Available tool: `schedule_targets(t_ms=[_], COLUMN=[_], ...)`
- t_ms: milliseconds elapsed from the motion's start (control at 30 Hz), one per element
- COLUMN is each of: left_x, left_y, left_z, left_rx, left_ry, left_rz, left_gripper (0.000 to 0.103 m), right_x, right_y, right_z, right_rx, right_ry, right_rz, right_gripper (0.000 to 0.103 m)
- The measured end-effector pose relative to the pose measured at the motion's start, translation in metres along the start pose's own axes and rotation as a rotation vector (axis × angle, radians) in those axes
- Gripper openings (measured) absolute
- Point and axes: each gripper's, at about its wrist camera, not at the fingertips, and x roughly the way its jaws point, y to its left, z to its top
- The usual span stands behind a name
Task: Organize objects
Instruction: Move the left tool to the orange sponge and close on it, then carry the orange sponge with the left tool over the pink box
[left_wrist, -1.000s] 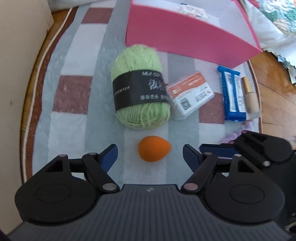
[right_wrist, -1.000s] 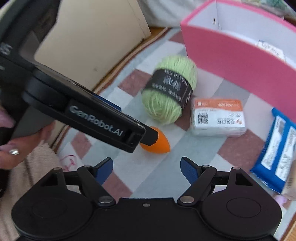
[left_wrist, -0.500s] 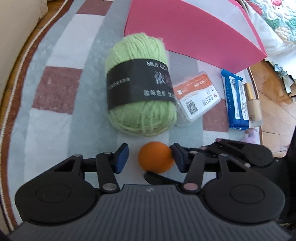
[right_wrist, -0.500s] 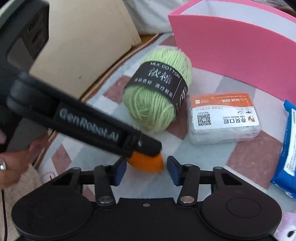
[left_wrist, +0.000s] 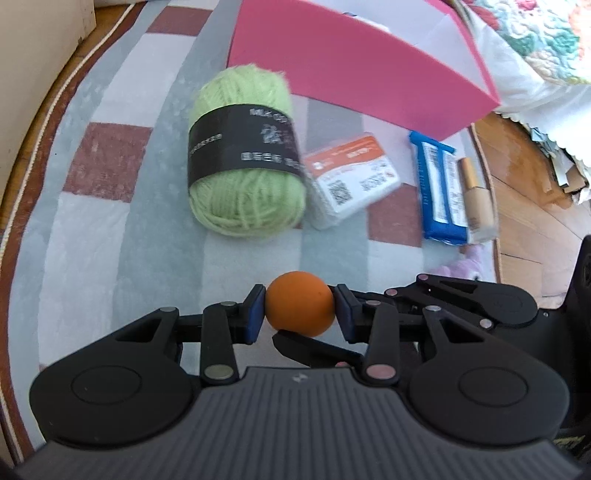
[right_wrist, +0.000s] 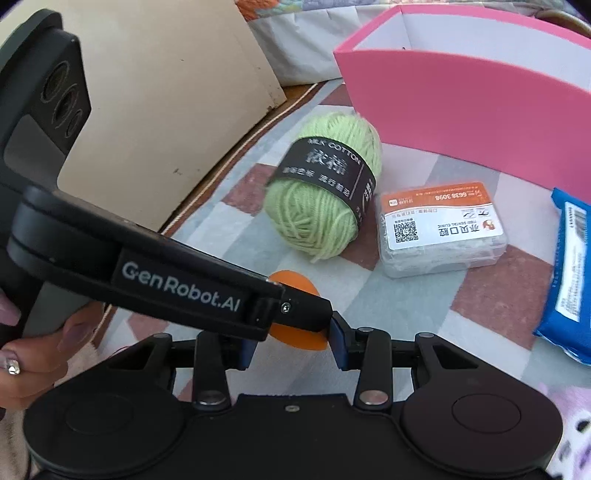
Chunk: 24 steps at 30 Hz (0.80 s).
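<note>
Both of my jaws meet on the orange sponge (left_wrist: 300, 303), which sits low over the checked rug (left_wrist: 110, 206). Left jaws (left_wrist: 298, 309) are closing, blue pads touching the sponge on either side. Right jaws (right_wrist: 291, 341) have pinched nearly together on the same sponge, whose near part is hidden behind the left tool crossing in front. Beyond it on the rug lie a green ball of yarn (left_wrist: 245, 162), a small clear box with an orange label (left_wrist: 351, 177), a blue packet (left_wrist: 439, 195) and a beige bottle (left_wrist: 476, 206). Further back stands a pink box (left_wrist: 354, 70).
</note>
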Motion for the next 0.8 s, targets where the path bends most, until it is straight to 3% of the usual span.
schedule_targets(t_ms=[333, 500, 800], left_x=[-0.078, -0.121, -0.162], left_y=[-0.046, -0.072, -0.116], left_z=[-0.015, -0.012, 0.003], left_rx=[0.036, 0.082, 0.163], left_ry=[-0.161, -0.189, -0.219], left_rz=[0.030, 0.036, 0.030], left_gripper=[0.039, 0.039, 0.038], right_x=[-0.068, -0.107, -0.156], right_y=[0.024, 0.044, 0.053], right_z=[0.009, 0.019, 0.047], right_rx=[-0.041, -0.078, -0.056], right_ry=[-0.102, -0.154, -0.139], right_rz=[0.025, 0.012, -0.039], right_gripper=[0.045, 0.045, 0.045])
